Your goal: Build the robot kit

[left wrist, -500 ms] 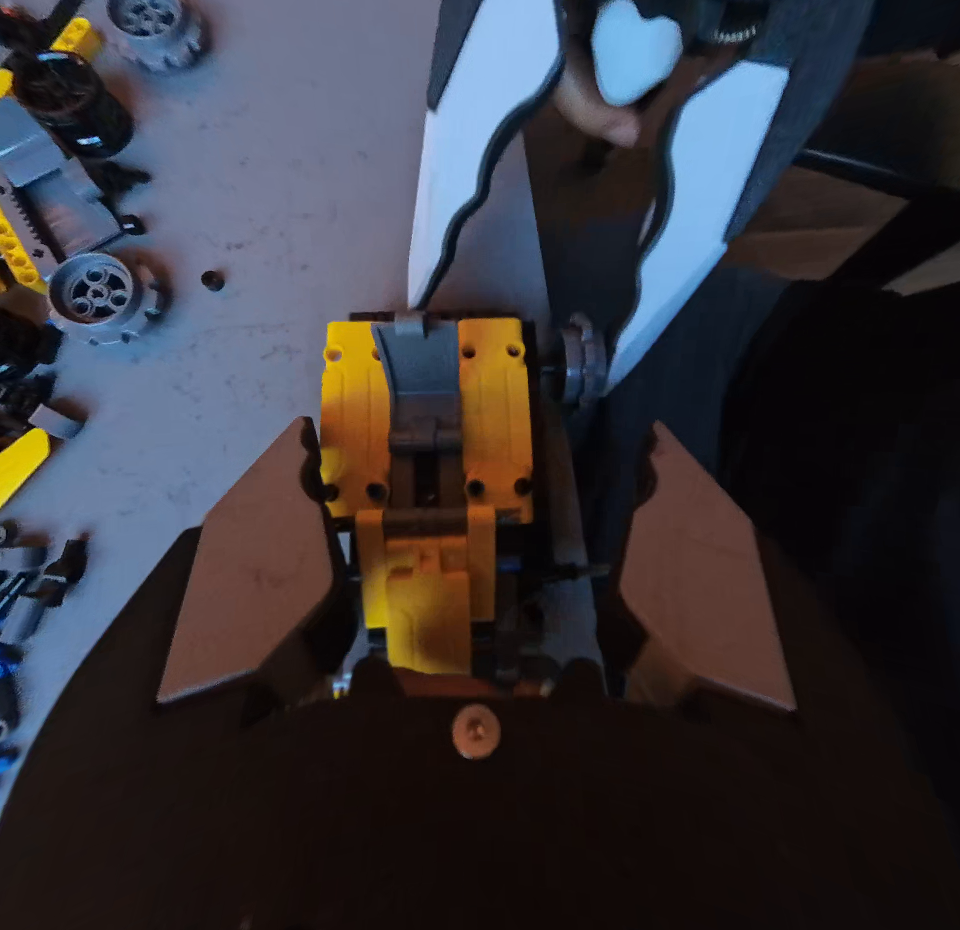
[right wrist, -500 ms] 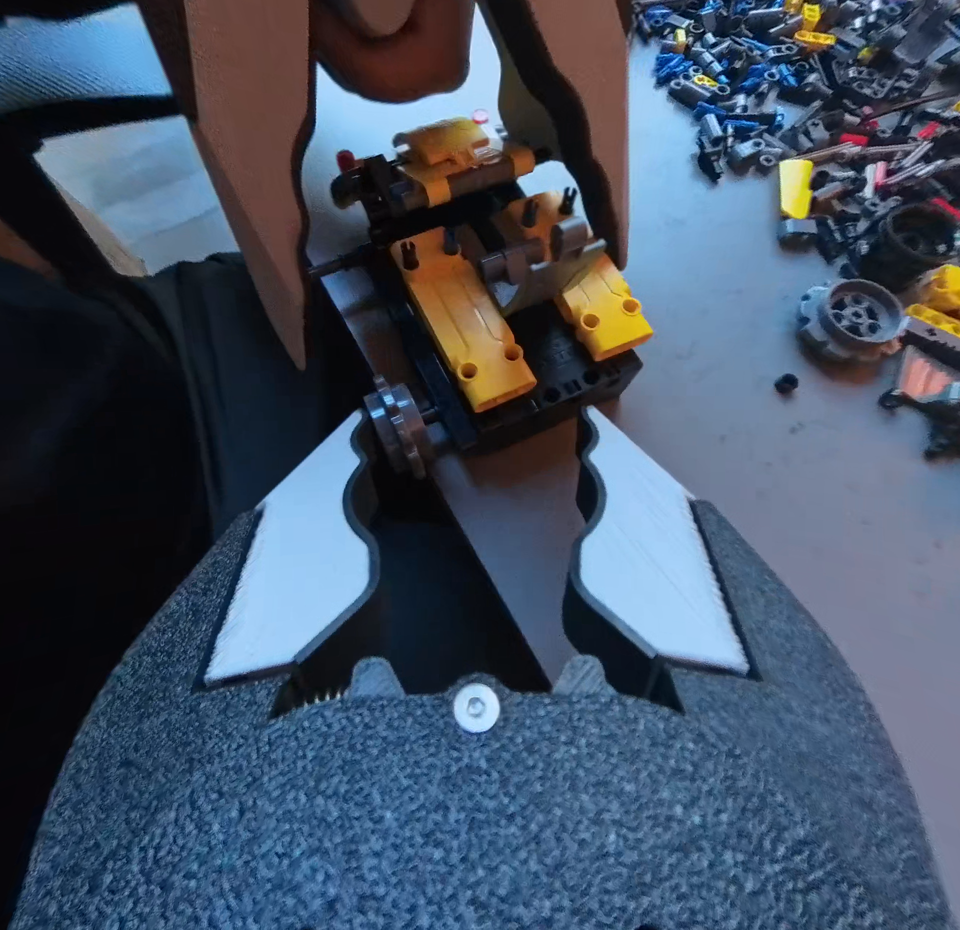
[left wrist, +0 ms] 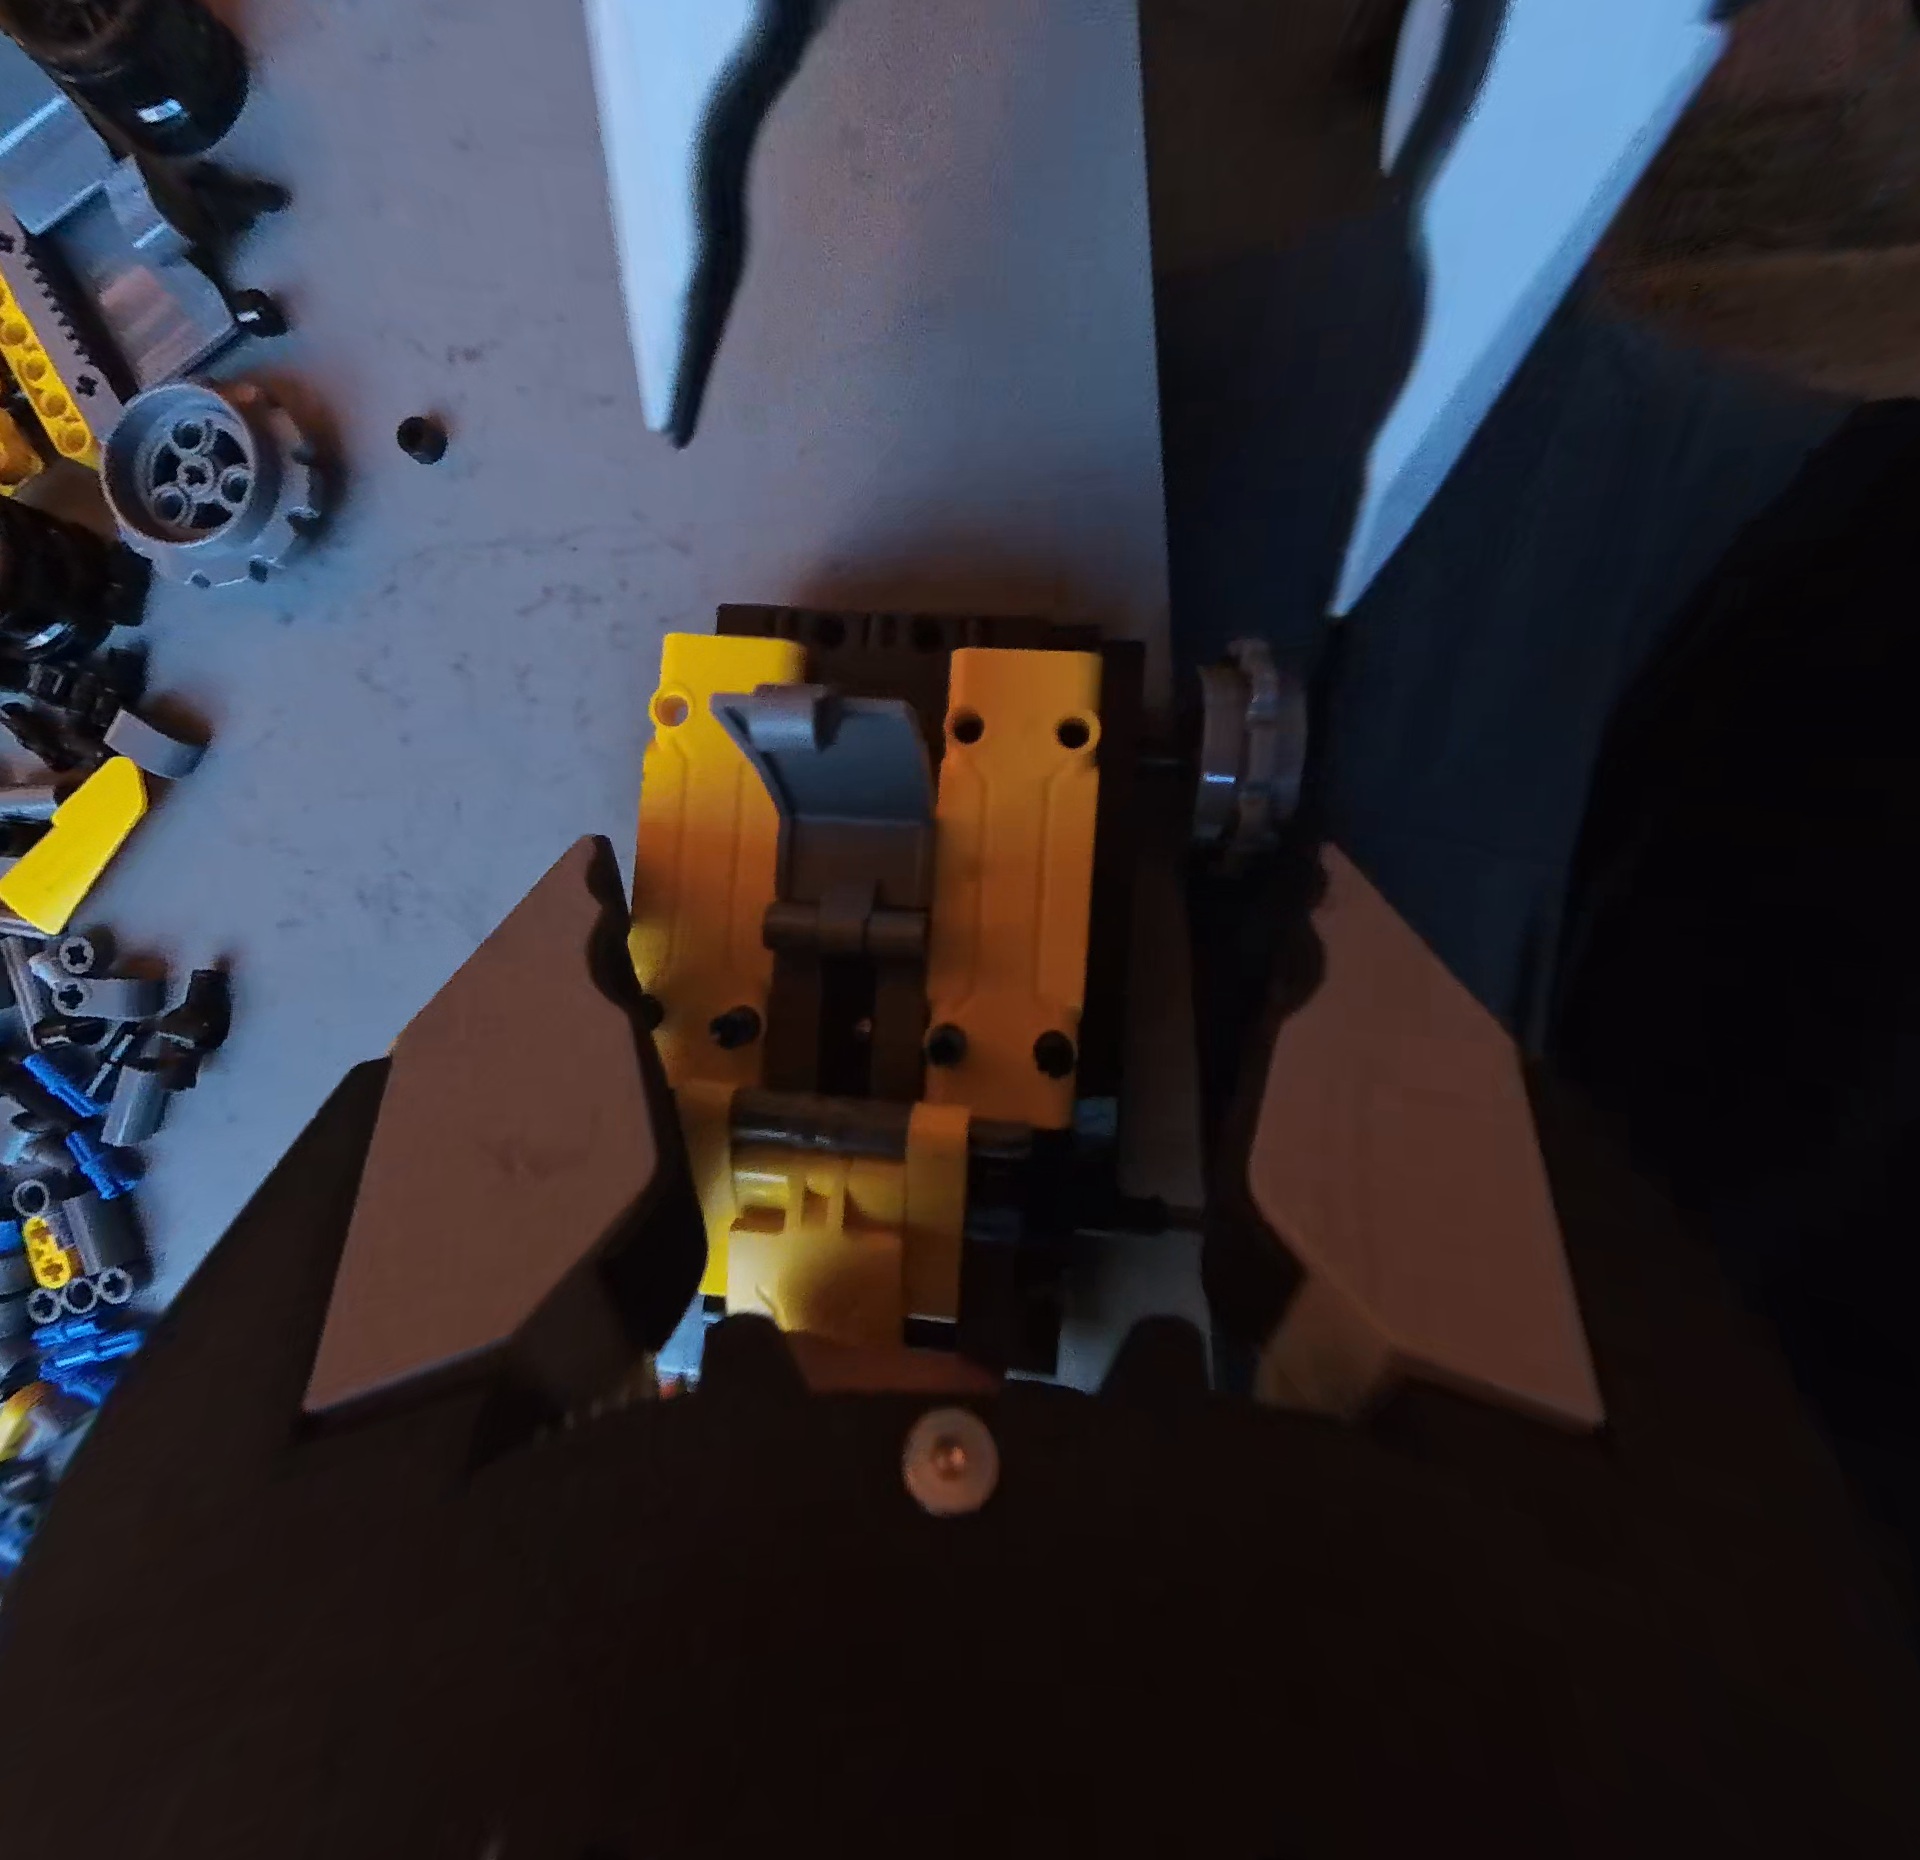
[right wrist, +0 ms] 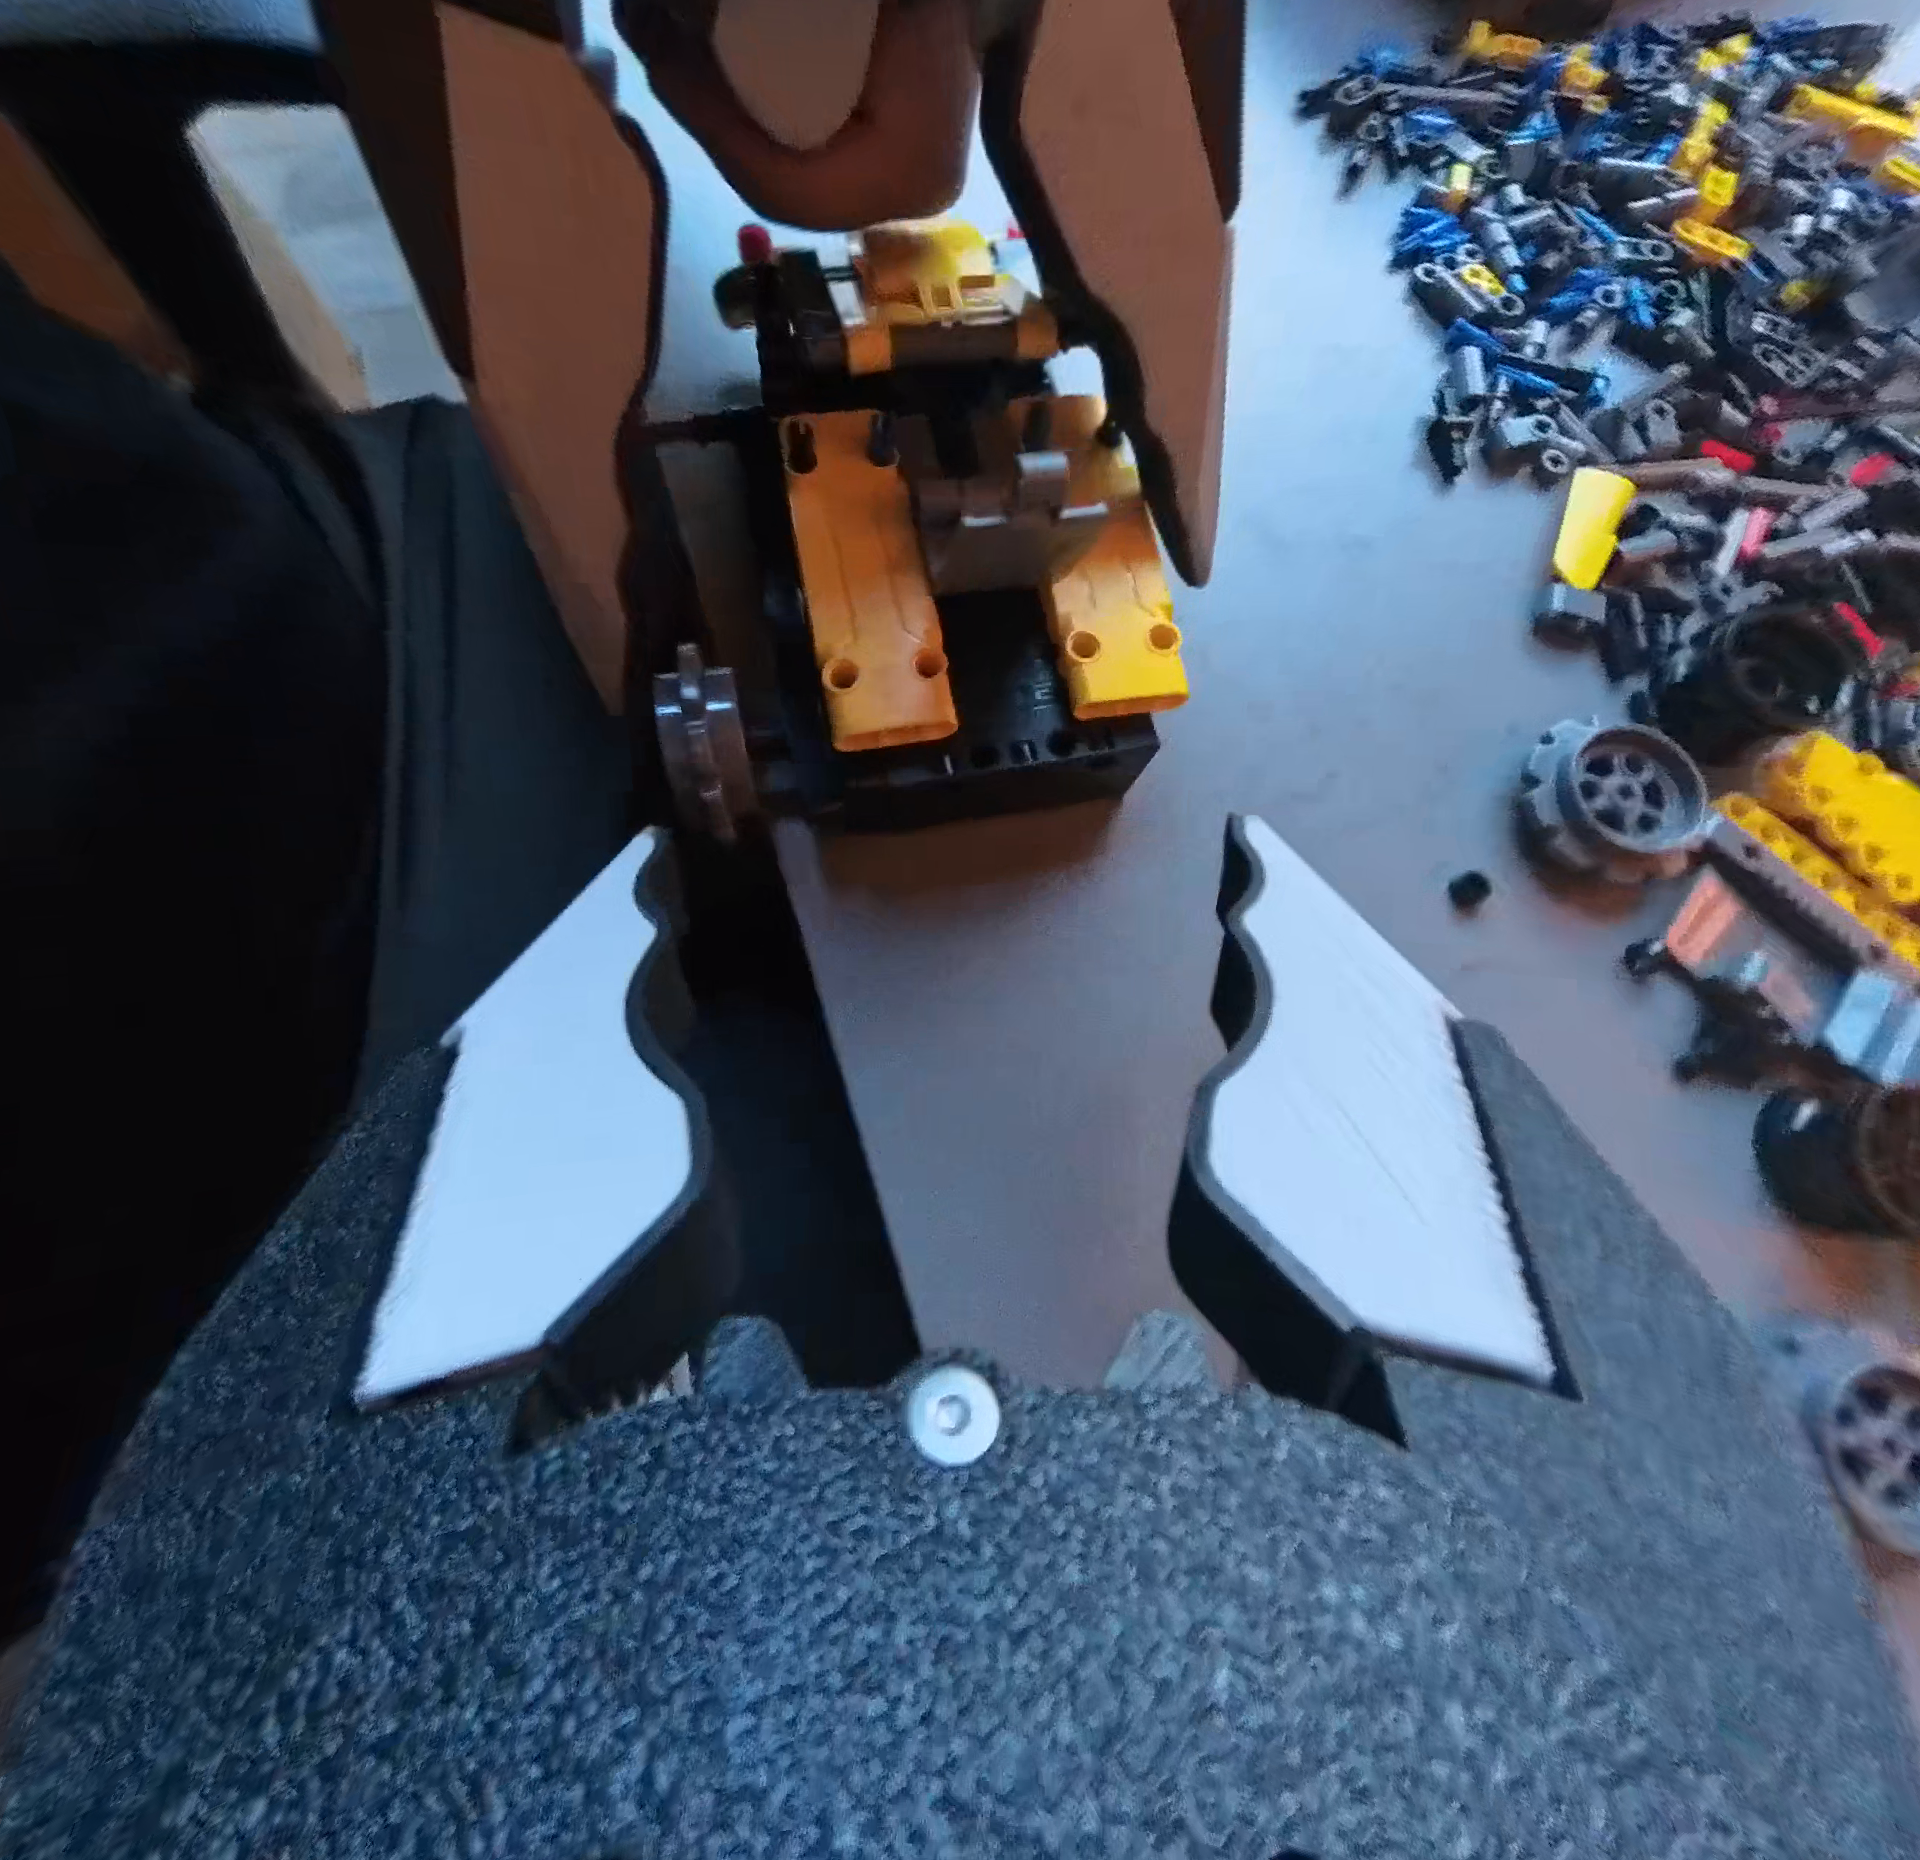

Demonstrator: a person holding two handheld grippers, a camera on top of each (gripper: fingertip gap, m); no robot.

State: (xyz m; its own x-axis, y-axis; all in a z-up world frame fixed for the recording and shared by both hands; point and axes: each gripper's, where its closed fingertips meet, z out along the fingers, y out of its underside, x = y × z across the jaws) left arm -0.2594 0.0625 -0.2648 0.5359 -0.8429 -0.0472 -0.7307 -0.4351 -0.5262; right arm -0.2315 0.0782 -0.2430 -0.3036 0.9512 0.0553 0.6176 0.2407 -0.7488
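Note:
A small yellow and black brick-built vehicle [left wrist: 1018,875] stands at the table's edge, with a grey seat part in its middle. A grey gear [left wrist: 1247,761] on its side axle hangs past the edge. My left gripper [left wrist: 966,854] has brown fingers, is open and straddles the model's rear. One fingertip [left wrist: 582,927] lies against a yellow panel. My right gripper [right wrist: 945,839] has white fingers, is open and empty. It hovers just short of the model's [right wrist: 883,584] black front end, with one tip near the gear [right wrist: 707,740]. The left gripper also shows in the right wrist view [right wrist: 904,636].
A pile of loose blue, black and yellow pieces [right wrist: 1662,200] covers the table's [right wrist: 1039,1083] far right. A grey wheel hub [right wrist: 1621,792], a small black pin [right wrist: 1468,888] and a grey-yellow part-built assembly [right wrist: 1818,927] lie nearer. Dark clothing fills the space past the table's edge. Tip to tip, the grippers are about 5 cm apart. It is some 7 cm from my right tips to the small black pin [right wrist: 1468,888]. It turns up in the left wrist view [left wrist: 420,439] as well.
My right gripper has drawn back from the model and its fingers stand a little wider apart. My left gripper stays around the model, and its camera is now closer to it.

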